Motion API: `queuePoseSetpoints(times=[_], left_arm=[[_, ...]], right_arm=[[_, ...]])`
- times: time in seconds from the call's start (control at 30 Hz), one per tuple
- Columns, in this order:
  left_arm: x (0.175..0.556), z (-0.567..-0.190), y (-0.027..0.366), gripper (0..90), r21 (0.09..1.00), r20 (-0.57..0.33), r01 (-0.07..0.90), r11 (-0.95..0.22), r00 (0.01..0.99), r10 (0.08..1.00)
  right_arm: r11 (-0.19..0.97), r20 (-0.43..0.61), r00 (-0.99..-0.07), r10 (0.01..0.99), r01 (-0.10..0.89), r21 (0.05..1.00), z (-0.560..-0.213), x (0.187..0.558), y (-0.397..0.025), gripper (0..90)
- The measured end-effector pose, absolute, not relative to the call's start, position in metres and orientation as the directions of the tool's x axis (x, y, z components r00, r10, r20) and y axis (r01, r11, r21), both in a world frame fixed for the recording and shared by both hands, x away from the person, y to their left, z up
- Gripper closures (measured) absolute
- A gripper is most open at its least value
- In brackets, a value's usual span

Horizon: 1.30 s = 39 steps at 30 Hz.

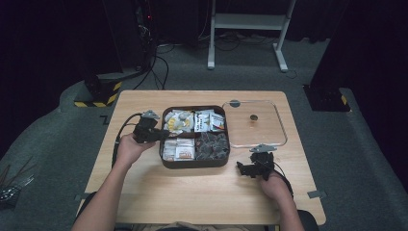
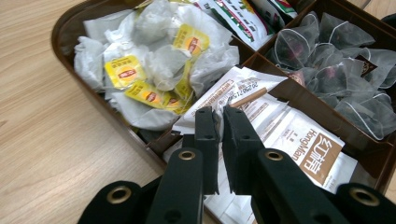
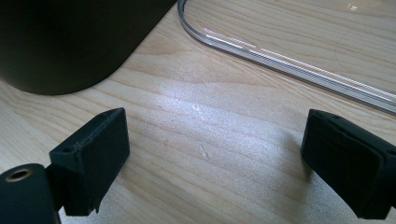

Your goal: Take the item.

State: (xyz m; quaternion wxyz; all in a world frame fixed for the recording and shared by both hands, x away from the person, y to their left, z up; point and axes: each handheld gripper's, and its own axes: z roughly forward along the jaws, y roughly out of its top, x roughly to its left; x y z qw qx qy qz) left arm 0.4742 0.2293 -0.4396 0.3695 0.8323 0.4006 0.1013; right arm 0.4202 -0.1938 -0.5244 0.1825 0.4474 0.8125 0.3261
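light wooden table (image 1: 202, 187) on grey carpet, dark room. left gripper (image 2: 219, 119) clenched, empty, over white sachets (image 2: 280, 135) at dark brown four-compartment tray (image 1: 192, 163) left edge. clear lid (image 1: 255, 122) right of tray. right gripper (image 3: 212, 161) released, near right.

Dark brown four-compartment box (image 1: 194, 163) sits mid-bench, lid off. Far-left compartment: white paper tea bags with yellow tags (image 2: 140, 70), heaped loosely. Far-right: printed sachets (image 1: 209, 120), white with red and green, standing packed. Near-left: flat white sachets with brown labels (image 2: 285, 135), stacked. Near-right: translucent pyramid tea bags (image 2: 336, 56) with dark contents, piled. Clear rounded-square lid (image 1: 254, 123) lies flat on the bench just right of the box, with a small dark round knob at its centre.
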Motion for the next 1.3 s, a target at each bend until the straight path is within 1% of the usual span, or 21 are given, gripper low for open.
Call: queuePoseSetpoints(times=[0.2,0.73,0.97,1.3], left_arm=[[0.471,-0.437,0.239,84.7,0.706,-0.138,0.599,-0.378,0.64,0.756],[0.461,-0.432,0.282,84.7,0.723,-0.165,0.628,-0.289,0.564,0.809],[0.459,-0.435,0.296,84.6,0.716,-0.174,0.647,-0.263,0.531,0.83],[0.464,-0.451,0.314,84.6,0.678,-0.196,0.697,-0.232,0.476,0.857]], right_arm=[[0.392,-0.006,-0.539,0.842,0.605,0.694,-0.524,0.422,-0.194,7.7],[0.393,-0.004,-0.541,0.841,0.605,0.692,-0.524,0.426,-0.193,7.6],[0.393,-0.006,-0.54,0.842,0.605,0.693,-0.524,0.427,-0.192,7.6],[0.391,-0.007,-0.537,0.844,0.605,0.693,-0.524,0.429,-0.192,7.6]])
